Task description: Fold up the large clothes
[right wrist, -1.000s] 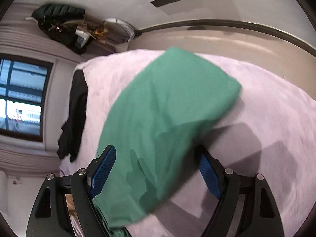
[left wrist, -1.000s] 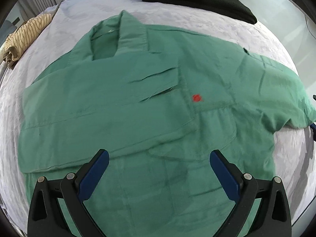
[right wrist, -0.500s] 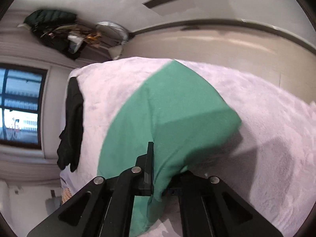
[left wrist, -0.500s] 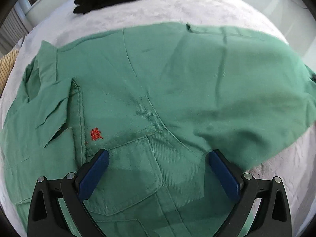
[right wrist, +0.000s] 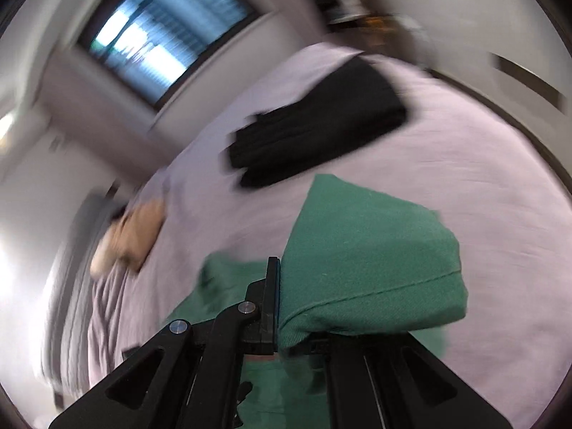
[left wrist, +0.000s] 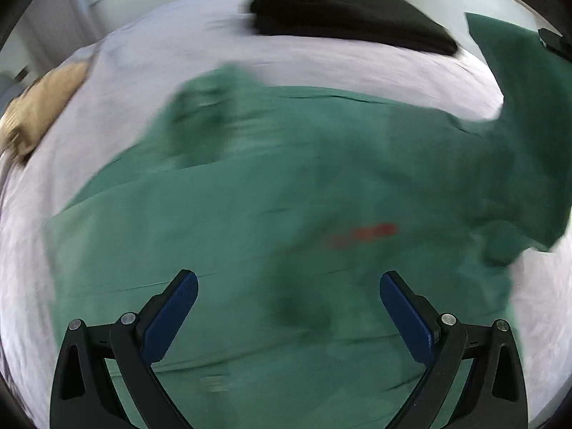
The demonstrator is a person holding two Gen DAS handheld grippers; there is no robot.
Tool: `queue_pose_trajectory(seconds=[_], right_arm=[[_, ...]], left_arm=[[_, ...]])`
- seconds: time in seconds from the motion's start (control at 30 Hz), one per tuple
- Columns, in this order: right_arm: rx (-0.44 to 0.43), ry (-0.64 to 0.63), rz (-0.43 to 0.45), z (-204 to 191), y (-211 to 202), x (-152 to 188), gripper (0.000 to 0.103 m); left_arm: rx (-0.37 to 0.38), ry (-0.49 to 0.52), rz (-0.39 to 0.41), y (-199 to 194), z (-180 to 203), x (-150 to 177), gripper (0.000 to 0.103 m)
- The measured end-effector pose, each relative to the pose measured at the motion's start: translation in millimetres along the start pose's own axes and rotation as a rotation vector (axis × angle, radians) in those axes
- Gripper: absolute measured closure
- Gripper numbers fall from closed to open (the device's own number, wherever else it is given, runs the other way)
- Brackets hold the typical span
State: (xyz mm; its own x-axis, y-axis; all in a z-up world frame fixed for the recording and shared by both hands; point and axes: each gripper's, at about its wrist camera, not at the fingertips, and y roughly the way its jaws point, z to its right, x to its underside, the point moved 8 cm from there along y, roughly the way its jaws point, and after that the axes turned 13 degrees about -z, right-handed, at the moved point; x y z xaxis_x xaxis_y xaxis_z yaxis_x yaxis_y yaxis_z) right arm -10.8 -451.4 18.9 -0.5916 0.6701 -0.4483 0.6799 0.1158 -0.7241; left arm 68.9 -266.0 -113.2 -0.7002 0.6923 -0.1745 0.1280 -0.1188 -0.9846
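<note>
Fingers of the right gripper (right wrist: 277,325), wide apart a second ago, now pinch the green shirt's (left wrist: 271,221) sleeve above the bed (left wrist: 150,57), starting its fold inward, while the left gripper (left wrist: 289,316) hovers spread and empty.

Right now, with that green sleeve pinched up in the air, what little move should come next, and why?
Probably carry the sleeve inward and lay it across the green shirt. The right gripper is shut on it and holds it above the bed, while the left gripper hangs open over the spread body.
</note>
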Motion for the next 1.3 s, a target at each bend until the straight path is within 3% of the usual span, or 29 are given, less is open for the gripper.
queue_pose_trajectory(seconds=[0.17,0.27,0.3,0.37,0.4,0.43,0.5,0.6,0.67,0.77,0.83,0.97,1.07,1.2,1.3], right_arm=[[-0.060,-0.163,-0.180,-103.0,122.1,50.5,0.099],[-0.044,-0.200,-0.314,-126.4,191.7,91.4,0.096],[-0.001,-0.201,-0.385,-127.0,218.4,109.5,0.095],[0.076,-0.184,-0.462,-121.6,244.7,132.3,0.086],[0.076,-0.158,-0.482,-118.2,247.8,141.1,0.073],[0.048,-0.132,-0.483,-117.0,245.0,145.3,0.051],[0.023,-0.098,-0.444,-114.2,226.2,149.0,0.033],[0.079,-0.080,-0.381,-105.8,203.4,142.8,0.034],[0.054,-0.022,-0.361,-101.6,192.8,137.8,0.034],[-0.016,0.076,-0.323,-96.1,170.3,136.9,0.034],[-0.021,0.145,-0.309,-82.7,156.6,146.0,0.034],[0.002,0.287,-0.268,-33.0,118.1,160.6,0.034],[0.025,0.397,-0.222,16.9,86.9,162.7,0.034],[0.060,0.515,-0.190,84.3,67.6,167.6,0.034],[0.030,0.560,-0.176,110.9,65.2,167.6,0.034]], left_arm=[[-0.087,-0.203,0.017,-0.6,-114.9,22.6,0.001],[-0.137,-0.299,-0.028,12.2,-176.9,40.7,0.001],[-0.146,-0.320,-0.042,17.4,-188.0,45.5,0.001],[-0.144,-0.357,-0.066,25.2,-211.0,61.7,0.001],[-0.137,-0.368,-0.072,27.2,-218.0,67.8,0.001],[-0.130,-0.377,-0.074,27.3,-223.9,74.5,0.001],[-0.106,-0.391,-0.075,23.8,-235.6,91.5,0.001],[-0.043,-0.404,-0.071,24.0,-236.1,98.6,0.001],[0.033,-0.401,-0.065,21.2,-234.6,96.8,0.001],[0.142,-0.334,-0.031,12.6,-217.6,81.8,0.001],[0.193,-0.228,-0.006,7.8,-187.0,66.6,0.001],[0.184,0.009,0.019,10.9,-113.9,47.2,0.001],[0.186,0.093,-0.004,24.7,-70.3,35.1,0.001],[0.191,0.031,0.008,39.5,-40.7,2.4,0.001],[0.047,-0.139,0.083,38.6,-73.2,-14.1,0.001]])
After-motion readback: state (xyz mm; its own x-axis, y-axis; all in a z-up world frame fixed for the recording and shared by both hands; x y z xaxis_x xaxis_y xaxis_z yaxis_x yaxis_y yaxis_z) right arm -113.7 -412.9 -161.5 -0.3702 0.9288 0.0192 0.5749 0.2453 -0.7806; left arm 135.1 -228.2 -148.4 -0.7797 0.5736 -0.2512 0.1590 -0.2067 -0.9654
